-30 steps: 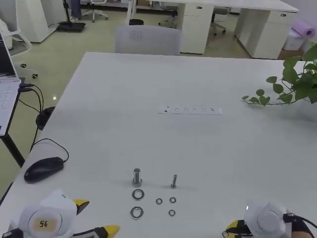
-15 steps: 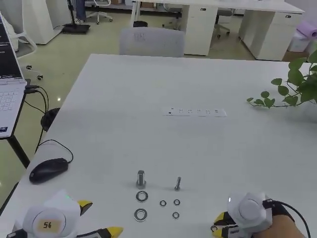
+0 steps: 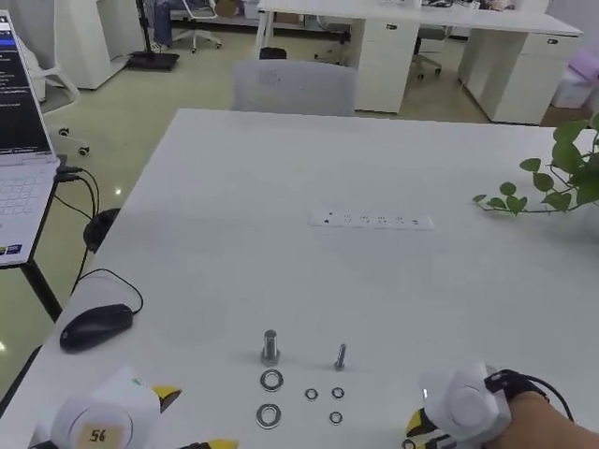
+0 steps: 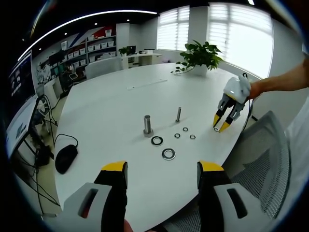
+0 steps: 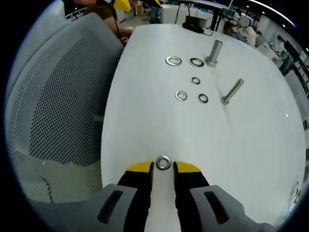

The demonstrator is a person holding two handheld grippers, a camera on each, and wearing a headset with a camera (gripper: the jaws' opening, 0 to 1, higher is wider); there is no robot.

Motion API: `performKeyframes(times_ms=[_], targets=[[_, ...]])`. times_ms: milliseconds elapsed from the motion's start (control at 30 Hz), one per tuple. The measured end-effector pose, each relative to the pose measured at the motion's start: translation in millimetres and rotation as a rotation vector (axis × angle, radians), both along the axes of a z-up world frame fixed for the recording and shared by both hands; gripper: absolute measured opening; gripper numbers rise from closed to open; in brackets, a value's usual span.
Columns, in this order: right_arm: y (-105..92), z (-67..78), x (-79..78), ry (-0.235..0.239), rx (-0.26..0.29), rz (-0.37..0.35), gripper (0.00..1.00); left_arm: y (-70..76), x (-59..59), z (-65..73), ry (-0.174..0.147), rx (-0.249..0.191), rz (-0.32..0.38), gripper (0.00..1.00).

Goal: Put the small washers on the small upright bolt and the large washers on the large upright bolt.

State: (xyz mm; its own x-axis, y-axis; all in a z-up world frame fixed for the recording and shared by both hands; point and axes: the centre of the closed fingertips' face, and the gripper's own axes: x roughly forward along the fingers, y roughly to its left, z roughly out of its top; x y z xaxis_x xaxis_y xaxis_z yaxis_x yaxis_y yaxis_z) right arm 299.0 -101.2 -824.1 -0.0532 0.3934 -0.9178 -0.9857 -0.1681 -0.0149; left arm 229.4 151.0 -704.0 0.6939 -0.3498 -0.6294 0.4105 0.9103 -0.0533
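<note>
The large upright bolt (image 3: 270, 346) and the small upright bolt (image 3: 341, 355) stand near the table's front edge. Two large washers (image 3: 271, 380) lie in front of the large bolt. Three small washers (image 3: 335, 417) lie in front of the small bolt. My right gripper (image 5: 163, 166) points down at the table to their right, its jaws drawn close around a lone washer (image 5: 163, 163) that lies flat on the table between the tips. From the left gripper view, the right gripper (image 4: 221, 125) shows beyond the washers. My left gripper (image 4: 161, 169) hangs open and holds nothing.
A black mouse (image 3: 95, 325) with its cable lies at the table's left edge. A white power strip (image 3: 372, 221) lies mid-table and a potted plant (image 3: 562, 178) stands at the right. A grey mesh chair (image 5: 58, 96) sits close to the front edge.
The head camera has tilted, shifting the whole picture. My right gripper has come in from the lower right and lowered onto the lone washer. The left gripper has stayed about where it was.
</note>
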Motion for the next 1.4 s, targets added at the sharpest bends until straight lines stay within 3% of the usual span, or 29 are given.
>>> performKeyframes(times_ms=[267, 400, 900, 1233, 1400], targets=[[0.6, -0.5, 1.0, -0.012, 0.029, -0.03, 0.15, -6.0, 3.2, 0.4, -0.005, -0.005, -0.008, 0.58], [2.2, 0.0, 3.4, 0.024, 0.086, -0.159, 0.14, -6.4, 2.8, 0.4, -0.005, -0.006, -0.01, 0.58], [20.9, 4.1, 15.3, 0.028, 0.134, -0.257, 0.13, 4.4, 1.7, 0.2, -0.001, -0.004, 0.016, 0.58], [51.5, 34.6, 49.9, -0.016, 0.193, -0.274, 0.13, 10.4, -0.1, -2.1, 0.005, -0.007, 0.033, 0.58], [71.2, 61.5, 73.3, -0.06, 0.246, -0.278, 0.13, 12.1, 0.2, -3.0, 0.007, -0.013, 0.042, 0.58]])
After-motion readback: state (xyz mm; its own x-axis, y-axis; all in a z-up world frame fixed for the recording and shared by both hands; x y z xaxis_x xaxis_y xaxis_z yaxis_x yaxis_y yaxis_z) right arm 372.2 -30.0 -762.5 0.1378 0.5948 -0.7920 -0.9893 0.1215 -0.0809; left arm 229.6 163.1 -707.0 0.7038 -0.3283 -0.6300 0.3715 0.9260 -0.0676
